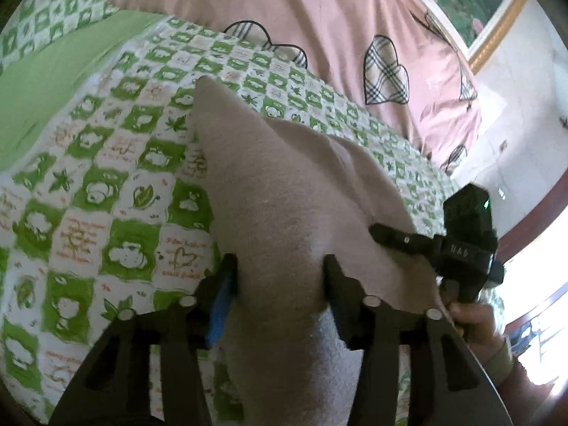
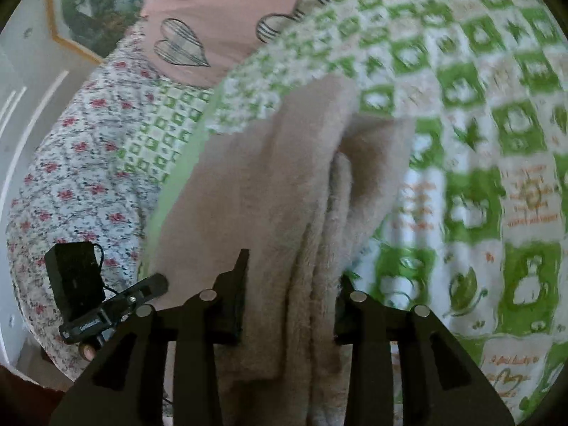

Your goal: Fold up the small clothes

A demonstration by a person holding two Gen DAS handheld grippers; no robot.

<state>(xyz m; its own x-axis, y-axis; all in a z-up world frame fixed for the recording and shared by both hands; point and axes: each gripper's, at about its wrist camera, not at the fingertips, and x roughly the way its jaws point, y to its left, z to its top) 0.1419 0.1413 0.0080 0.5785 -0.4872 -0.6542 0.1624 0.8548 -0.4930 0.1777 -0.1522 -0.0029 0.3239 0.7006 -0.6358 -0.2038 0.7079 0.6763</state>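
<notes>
1. Two grips carry the load. The left gripper (image 1: 280,266) has its fingers (image 1: 229,273) set partly apart with the beige garment (image 1: 284,184) bunched between them; the cloth fills the gap, so the hold looks like a clamp on a thick fold. Risk: the pile fabric is bulky and may creep out if either grip slackens.

2. The garment runs from 6 o'clock up toward 11 o'clock in the left wrist view, its far tip lying on or just above the green checked bedsheet (image 1: 106,184); contact cannot be confirmed. Risk: a dragging tip would catch on the sheet and pull the fold crooked.

3. The right gripper (image 1: 390,236) appears at 3 o'clock in the left wrist view, touching the garment's edge. Risk: the two tools are near each other and could collide as the fold closes.

4. In the right wrist view, the right gripper (image 2: 291,280) holds several stacked layers of the garment (image 2: 284,163), fingers (image 2: 238,284) partly apart around them. Risk: a loose inner layer at 12 o'clock may slip free and open the fold.

5. The floral bedding (image 2: 71,177) at 9 o'clock and the pink heart-print quilt (image 2: 220,17) at 12 o'clock lie near. Risk: setting the garment down across their raised edges would leave it uneven.
</notes>
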